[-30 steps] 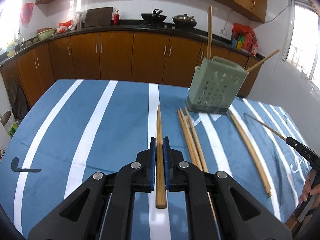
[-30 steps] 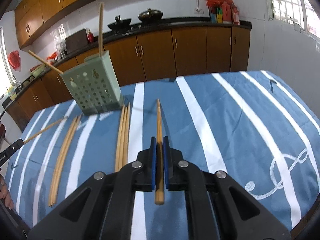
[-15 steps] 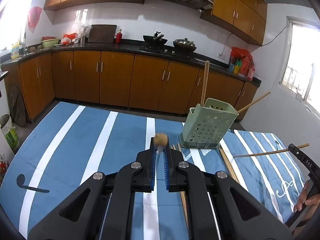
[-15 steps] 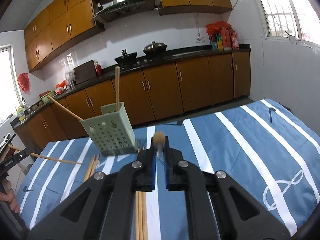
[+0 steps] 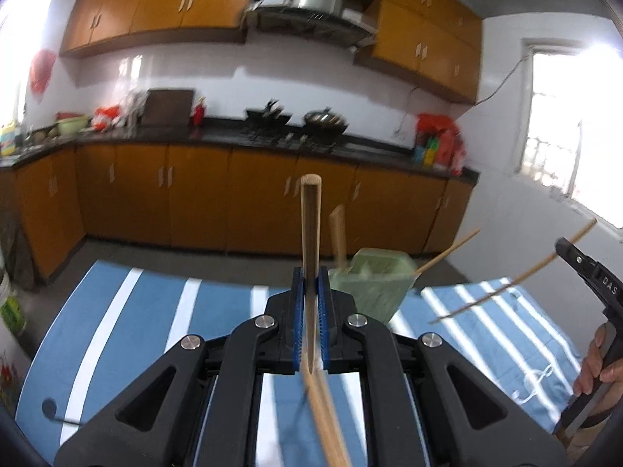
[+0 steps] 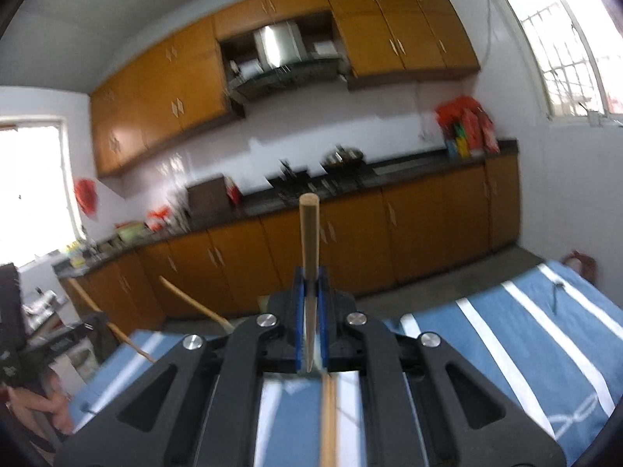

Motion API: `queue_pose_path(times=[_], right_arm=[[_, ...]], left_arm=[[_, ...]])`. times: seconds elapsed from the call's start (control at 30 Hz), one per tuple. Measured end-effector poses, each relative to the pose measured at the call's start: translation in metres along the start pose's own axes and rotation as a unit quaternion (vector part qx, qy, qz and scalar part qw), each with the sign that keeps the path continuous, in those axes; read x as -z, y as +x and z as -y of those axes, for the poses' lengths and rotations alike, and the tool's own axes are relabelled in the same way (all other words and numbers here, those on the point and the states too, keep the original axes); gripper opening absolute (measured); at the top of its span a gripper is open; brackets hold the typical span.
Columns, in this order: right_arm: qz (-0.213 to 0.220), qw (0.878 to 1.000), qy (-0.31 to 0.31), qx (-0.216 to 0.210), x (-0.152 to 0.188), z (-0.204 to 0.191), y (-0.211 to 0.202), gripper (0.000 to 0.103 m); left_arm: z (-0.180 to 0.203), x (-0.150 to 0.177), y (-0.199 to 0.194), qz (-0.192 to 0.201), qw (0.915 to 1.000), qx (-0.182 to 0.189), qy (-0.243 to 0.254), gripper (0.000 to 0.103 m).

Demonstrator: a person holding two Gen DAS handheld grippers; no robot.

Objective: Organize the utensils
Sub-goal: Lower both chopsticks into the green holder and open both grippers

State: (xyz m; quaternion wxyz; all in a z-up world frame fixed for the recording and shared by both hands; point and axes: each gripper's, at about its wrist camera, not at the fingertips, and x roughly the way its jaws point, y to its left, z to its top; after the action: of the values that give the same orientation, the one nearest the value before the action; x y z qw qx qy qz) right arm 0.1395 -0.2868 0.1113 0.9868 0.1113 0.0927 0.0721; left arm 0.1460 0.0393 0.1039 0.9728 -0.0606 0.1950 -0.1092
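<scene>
Left gripper (image 5: pixel 310 292) and right gripper (image 6: pixel 310 292): each clamped on one upright chopstick (image 5: pixel 310 233), (image 6: pixel 309 241). Striped blue tablecloth (image 5: pixel 128 311) below; green holder (image 5: pixel 372 284) far right, containing two chopsticks; wooden cabinets (image 5: pixel 155 194) beyond. Since a second ago both chopsticks lifted off the cloth, swung from flat to vertical

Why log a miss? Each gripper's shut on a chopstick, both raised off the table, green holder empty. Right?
Not quite: the holder isn't empty. The left wrist view shows chopsticks standing in it. Rest holds: left gripper and right gripper are each shut on a chopstick, raised off the table.
</scene>
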Motion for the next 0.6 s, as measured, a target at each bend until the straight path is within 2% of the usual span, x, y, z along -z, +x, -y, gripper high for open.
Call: queue_pose_path(times=[0.1,0.2,0.37,0.47,0.6], right_arm=[[0.030,0.999,-0.002,-0.028,-0.024,-0.016,-0.001,0.007],[0.040,0.999,-0.012,-0.032,-0.038,-0.028,0.011,0.007],[0.012,0.999,-0.033,-0.017,-0.044,-0.039,0.056,0.007],[-0.019,0.999,-0.035,-0.008,-0.039,-0.038,0.084,0.008],[-0.058,0.998,-0.025,-0.005,-0.031,-0.032,0.115,0.007]], left_arm=[[0.014,-0.023,-0.002,0.026,0.9995,0.015,0.007,0.007],[0.027,-0.043,0.000,0.057,0.9981,0.022,0.009,0.007],[0.042,-0.068,0.020,0.110,0.9939,0.007,0.007,0.007],[0.045,-0.066,0.042,0.113,0.9936,-0.003,0.003,0.007],[0.041,-0.053,0.075,0.081,0.9967,0.000,-0.006,0.007]])
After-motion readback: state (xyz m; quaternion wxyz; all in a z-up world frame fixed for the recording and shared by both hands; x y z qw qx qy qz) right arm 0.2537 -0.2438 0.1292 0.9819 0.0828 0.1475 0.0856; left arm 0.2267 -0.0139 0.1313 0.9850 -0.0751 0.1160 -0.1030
